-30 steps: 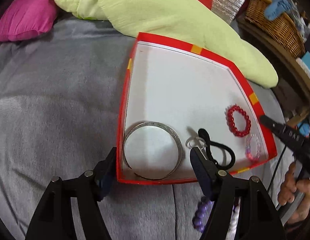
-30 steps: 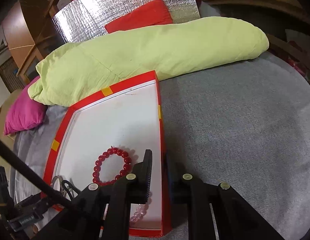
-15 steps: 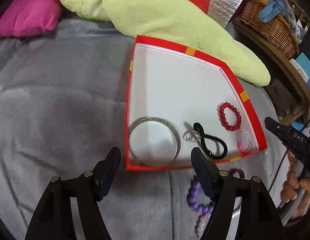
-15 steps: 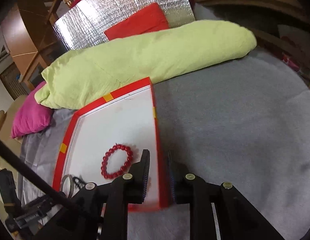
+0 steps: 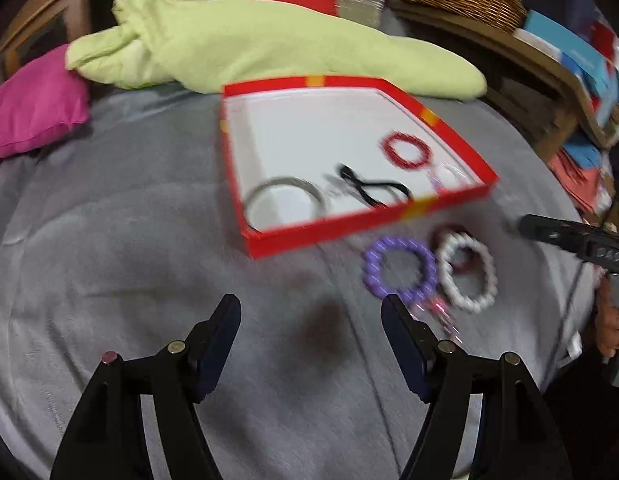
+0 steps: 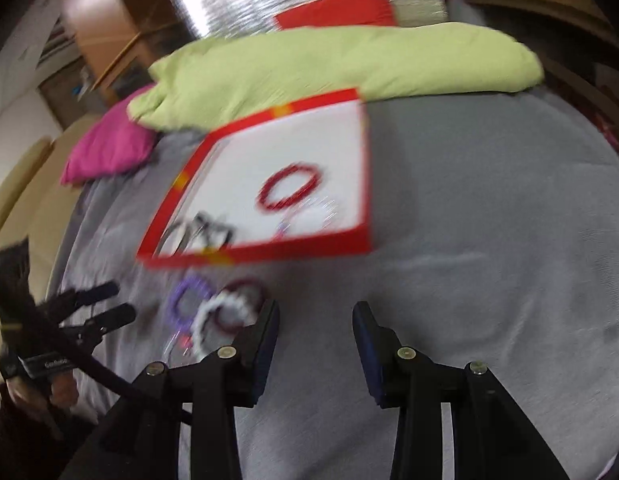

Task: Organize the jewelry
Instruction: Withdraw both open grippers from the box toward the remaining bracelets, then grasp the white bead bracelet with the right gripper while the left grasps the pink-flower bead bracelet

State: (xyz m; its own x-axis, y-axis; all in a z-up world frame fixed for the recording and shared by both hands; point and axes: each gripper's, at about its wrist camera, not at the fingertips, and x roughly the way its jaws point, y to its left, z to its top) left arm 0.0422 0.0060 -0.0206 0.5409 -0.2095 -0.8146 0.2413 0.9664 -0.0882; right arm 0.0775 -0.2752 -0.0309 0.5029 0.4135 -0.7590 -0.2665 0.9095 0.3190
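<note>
Left wrist view: the jewelry is split between two spots on the grey bed cover [image 5: 157, 264]. Inside the red-walled box [image 5: 333, 236] lie a silver bangle [image 5: 283, 200], a black cord loop [image 5: 373, 190], a red bead bracelet [image 5: 407, 151] and a pale clear bracelet [image 5: 447, 174] near the right wall. Just outside the box's near wall, on the bed, a purple bead bracelet [image 5: 399, 266] touches a white bead bracelet [image 5: 467, 272], with a dark red one [image 5: 449, 230] partly under the white and a thin pinkish piece [image 5: 441, 312] trailing toward the near side. The left gripper [image 5: 311, 332] hovers over bare cover, left of the loose pile, its fingers spread wide and pinching nothing. The right gripper [image 6: 315, 336] hangs just right of the same pile, its fingers opening with nothing between them. Both views are smeared by motion, so fine detail in the pile is hard to read. Since the three loose bracelets overlap, a pinch on one would likely drag or lift its neighbour, and the soft cover could bunch into the fingers. Both grippers heading for the same small pile could also bump each other. Behind the box lie a green pillow [image 5: 269, 52] and a pink cushion [image 5: 33, 104].
</note>
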